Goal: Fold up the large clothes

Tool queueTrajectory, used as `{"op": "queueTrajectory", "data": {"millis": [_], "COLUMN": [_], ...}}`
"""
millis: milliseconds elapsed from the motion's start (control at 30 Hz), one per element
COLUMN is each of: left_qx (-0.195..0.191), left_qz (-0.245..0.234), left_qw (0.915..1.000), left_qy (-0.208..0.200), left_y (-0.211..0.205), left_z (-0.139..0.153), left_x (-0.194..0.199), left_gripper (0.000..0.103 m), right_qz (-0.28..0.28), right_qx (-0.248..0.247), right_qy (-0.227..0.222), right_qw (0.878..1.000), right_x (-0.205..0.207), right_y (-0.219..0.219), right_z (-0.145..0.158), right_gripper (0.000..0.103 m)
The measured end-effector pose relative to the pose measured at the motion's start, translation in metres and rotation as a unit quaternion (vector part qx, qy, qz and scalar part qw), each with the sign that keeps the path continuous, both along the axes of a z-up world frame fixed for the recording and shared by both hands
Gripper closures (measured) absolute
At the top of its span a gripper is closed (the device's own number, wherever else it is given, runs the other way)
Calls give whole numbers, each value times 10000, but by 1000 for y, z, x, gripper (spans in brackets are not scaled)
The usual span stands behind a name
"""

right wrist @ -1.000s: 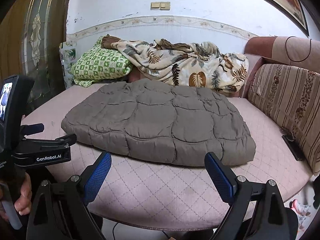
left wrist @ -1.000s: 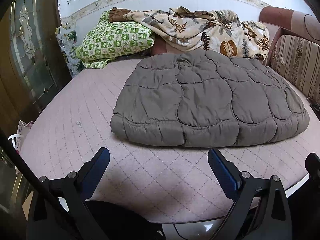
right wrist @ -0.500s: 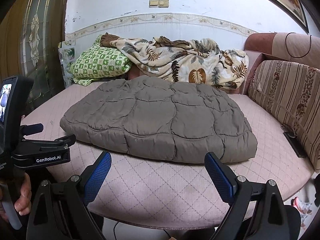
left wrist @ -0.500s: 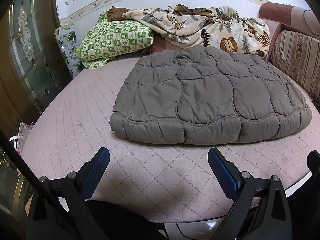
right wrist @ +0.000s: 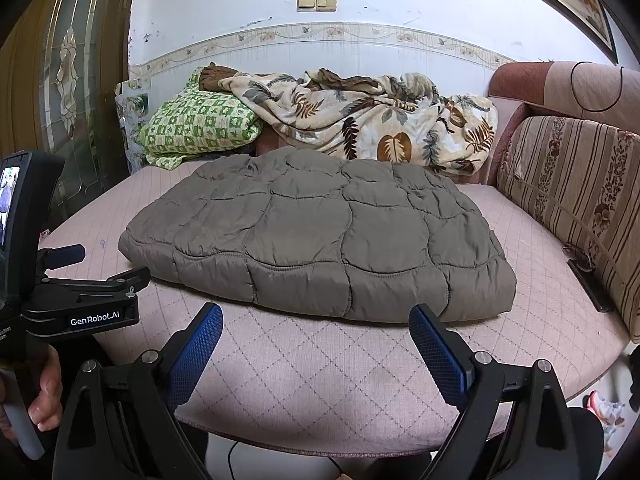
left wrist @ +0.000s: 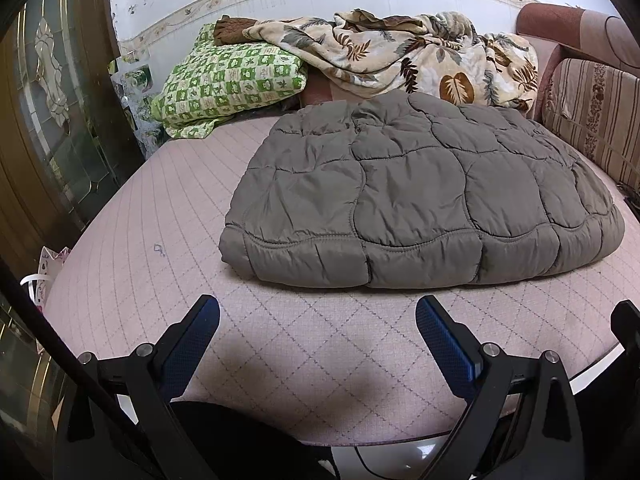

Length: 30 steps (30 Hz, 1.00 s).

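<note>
A grey-brown quilted padded garment [left wrist: 416,192] [right wrist: 316,232] lies folded into a thick flat bundle on the pink quilted bed [left wrist: 160,220] [right wrist: 320,360]. My left gripper [left wrist: 318,312] hangs open over the bed's front edge, short of the bundle's near hem, nothing between its blue pads. My right gripper [right wrist: 316,320] is open too, just in front of the bundle's near right part, holding nothing. In the right wrist view the left gripper's body [right wrist: 80,308] shows at the left, held by a hand [right wrist: 44,396].
A green checked pillow [left wrist: 232,80] [right wrist: 196,124] and a crumpled leaf-print blanket [left wrist: 404,52] [right wrist: 360,120] lie at the back against the wall. A striped sofa cushion [left wrist: 596,112] [right wrist: 576,200] borders the right side. A glazed wooden door [left wrist: 52,112] stands at the left.
Both views have crept slightly forward and lower towards the bundle. The garment has not moved and both grippers stay open.
</note>
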<state>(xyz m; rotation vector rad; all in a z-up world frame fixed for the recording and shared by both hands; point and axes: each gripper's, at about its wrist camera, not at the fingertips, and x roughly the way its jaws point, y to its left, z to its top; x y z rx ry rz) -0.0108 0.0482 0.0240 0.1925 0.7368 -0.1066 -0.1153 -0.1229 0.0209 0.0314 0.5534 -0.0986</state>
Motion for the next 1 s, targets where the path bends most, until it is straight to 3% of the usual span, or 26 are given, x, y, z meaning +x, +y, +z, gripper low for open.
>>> {"op": "queueTrajectory", "data": {"millis": [1000], "left_qx": [9], "left_qz": [-7], "left_qw": [10000], "left_qy": [16], "left_y": [-1], "left_z": [-1], "left_x": [0], "left_gripper": [5], "right_qz": [-23], "right_qx": [22], "right_qy": [24], "right_qw": [10000], "right_x": [1], "right_y": [-3], "right_z": [-3], "right_gripper": [7]}}
